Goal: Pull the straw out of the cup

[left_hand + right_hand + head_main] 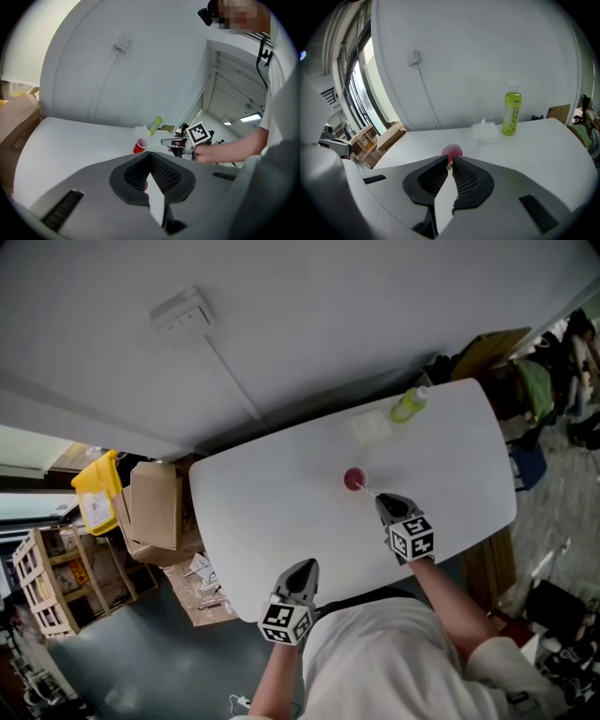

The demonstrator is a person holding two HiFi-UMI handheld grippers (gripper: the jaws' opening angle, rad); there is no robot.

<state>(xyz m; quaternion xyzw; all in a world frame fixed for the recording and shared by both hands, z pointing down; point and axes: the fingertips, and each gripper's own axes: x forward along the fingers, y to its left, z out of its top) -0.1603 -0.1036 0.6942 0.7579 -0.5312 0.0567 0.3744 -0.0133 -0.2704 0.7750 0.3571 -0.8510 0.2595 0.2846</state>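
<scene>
right claw pinches the straw over the red cup mid bench, left claw pressed together and empty; next, judge a steady pull clear.

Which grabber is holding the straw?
The right gripper: its jaws pinch the straw sticking out of the red cup. The left gripper is shut on nothing, away from the cup.

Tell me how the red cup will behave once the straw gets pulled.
The red cup looks small and stands free, so probably light, apt to tip or slide. The left hand-held gripper is off it, at the table edge. The straw leans toward the right hand-held gripper, so a slanted pull may drag it.
</scene>
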